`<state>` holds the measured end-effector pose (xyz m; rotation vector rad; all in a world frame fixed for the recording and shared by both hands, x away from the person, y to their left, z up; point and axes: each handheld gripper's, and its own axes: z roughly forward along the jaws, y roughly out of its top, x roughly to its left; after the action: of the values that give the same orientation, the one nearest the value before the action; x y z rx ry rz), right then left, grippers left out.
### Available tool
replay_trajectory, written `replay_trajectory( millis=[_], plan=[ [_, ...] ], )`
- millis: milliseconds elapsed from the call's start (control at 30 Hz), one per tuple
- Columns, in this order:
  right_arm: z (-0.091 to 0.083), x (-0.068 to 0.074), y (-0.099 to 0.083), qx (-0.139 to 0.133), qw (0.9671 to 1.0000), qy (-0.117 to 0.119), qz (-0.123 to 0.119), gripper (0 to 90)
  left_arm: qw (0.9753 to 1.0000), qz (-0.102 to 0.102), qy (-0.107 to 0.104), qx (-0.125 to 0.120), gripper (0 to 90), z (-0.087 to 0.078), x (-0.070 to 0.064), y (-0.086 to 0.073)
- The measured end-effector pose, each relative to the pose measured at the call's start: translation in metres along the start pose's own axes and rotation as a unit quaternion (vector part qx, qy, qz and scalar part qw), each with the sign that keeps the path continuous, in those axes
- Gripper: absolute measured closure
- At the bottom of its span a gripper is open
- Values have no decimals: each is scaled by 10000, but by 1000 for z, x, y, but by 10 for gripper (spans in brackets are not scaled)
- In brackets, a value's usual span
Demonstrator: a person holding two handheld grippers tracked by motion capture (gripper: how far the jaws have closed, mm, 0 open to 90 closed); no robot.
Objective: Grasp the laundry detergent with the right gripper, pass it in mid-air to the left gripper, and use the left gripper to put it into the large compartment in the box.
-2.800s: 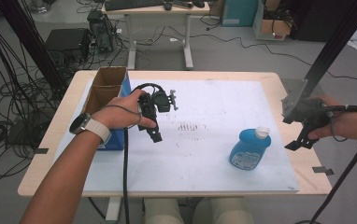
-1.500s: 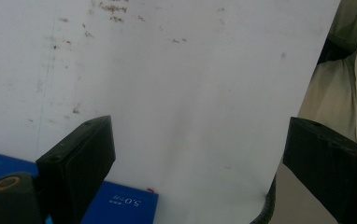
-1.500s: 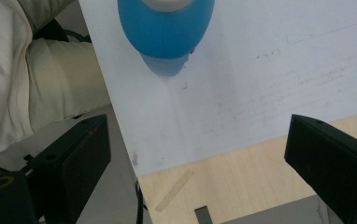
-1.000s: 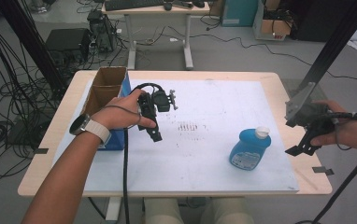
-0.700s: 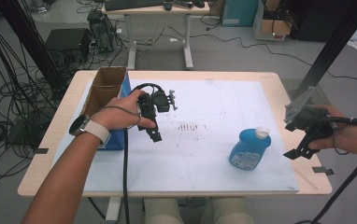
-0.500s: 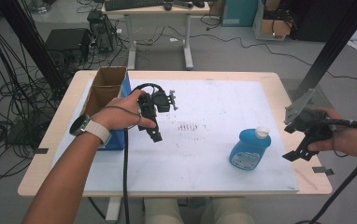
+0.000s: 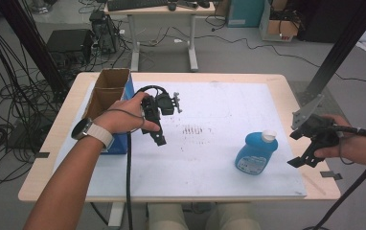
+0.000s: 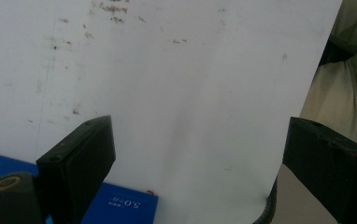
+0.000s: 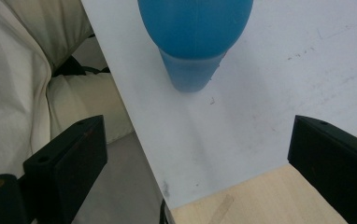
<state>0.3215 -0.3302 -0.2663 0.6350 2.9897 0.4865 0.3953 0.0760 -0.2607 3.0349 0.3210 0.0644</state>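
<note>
- The blue bottle (image 7: 257, 154) with a white cap stands upright on the white sheet (image 7: 219, 158), lower right of centre in the high view, free of both tools.
- The right gripper (image 7: 304, 154) hovers at the right edge of that view, just beside the bottle, its jaws spread wide apart and holding nothing.
- In the right gripper view the bottle (image 9: 195, 37) sits at the top centre, beyond the gap between the jaws.
- The left gripper (image 7: 157, 132) hangs over the sheet left of centre, jaws apart and empty, next to the blue box (image 7: 111, 108) at the table's left side.
</note>
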Motion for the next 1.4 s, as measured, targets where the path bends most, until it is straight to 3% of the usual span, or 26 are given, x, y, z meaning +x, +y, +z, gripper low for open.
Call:
replay_trajectory(
  millis=[300,533,567,733,867,1400],
  plan=[
    [5,0,-4,-143,9999,-58,-69,49,10000,-10,6,-7,97,0,1,0],
    [9,-1,-9,-341,9994,-51,-15,48,10000,-30,2,9,96,1,1,0],
    [10,2,-9,-393,9992,-37,102,49,10000,-23,21,4,96,1,1,0],
    [14,-1,-10,-494,9986,-38,171,43,10000,-18,18,-16,96,2,1,0],
    [18,-1,-11,-545,9984,-31,132,45,10000,-24,19,-9,97,2,1,0],
    [29,0,-20,-1080,9940,-108,97,41,10000,-53,22,-39,97,2,2,0]
  ],
)
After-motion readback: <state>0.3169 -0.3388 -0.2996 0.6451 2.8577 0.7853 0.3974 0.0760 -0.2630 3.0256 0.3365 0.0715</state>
